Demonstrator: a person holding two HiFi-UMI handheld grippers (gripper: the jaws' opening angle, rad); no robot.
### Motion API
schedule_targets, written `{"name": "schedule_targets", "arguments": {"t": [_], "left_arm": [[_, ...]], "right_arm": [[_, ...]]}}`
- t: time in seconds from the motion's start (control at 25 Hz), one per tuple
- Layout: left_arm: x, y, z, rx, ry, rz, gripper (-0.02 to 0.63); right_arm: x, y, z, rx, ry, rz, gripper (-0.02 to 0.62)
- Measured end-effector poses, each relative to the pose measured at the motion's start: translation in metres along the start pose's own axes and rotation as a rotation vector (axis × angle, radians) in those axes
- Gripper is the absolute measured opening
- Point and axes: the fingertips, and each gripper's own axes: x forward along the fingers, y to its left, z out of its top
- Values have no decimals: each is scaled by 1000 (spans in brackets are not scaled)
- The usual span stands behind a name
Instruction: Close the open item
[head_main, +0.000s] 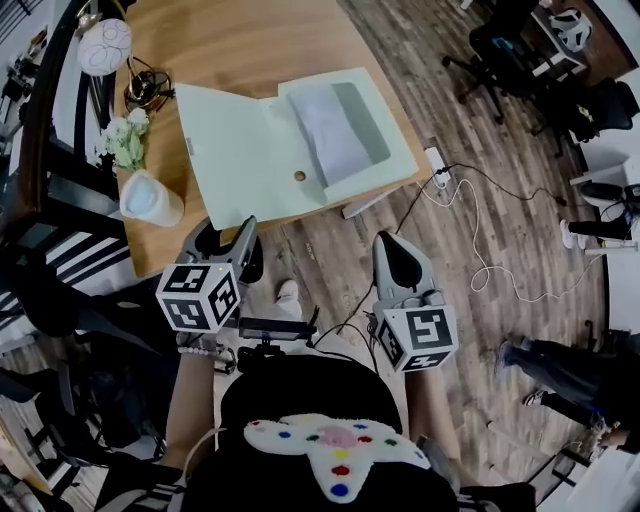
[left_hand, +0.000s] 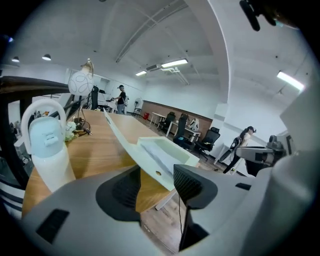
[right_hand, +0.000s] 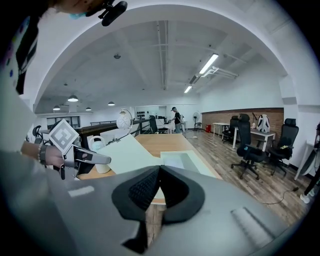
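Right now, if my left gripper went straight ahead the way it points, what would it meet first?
Probably the near lid edge of the open pale green box on the wooden table; the left gripper's open jaws frame it. Depth is uncertain.

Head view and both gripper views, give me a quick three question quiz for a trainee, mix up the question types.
1. Fill in: in the head view, the white jug stands to the ___ of the open pale green box.
2. The left gripper has its jaws: A apart, gripping nothing; B shut on the box lid; C shut, empty.
3. True or false: the right gripper has its jaws together, empty.
Key: 1 left; 2 A; 3 true.
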Motion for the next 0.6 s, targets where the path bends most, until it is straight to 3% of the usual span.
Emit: {"name": "schedule_targets", "arguments": {"t": [0.24, 0.56, 0.6], "left_arm": [[2, -10, 6, 149, 48, -49, 132], [6, -11, 14, 166, 63, -111, 120], [6, -12, 15, 176, 65, -111, 118]], "right_arm": [[17, -3, 5, 8, -2, -26, 9], [39, -18, 4, 21, 12, -69, 9], [42, -20, 4, 30, 17, -64, 62]]}}
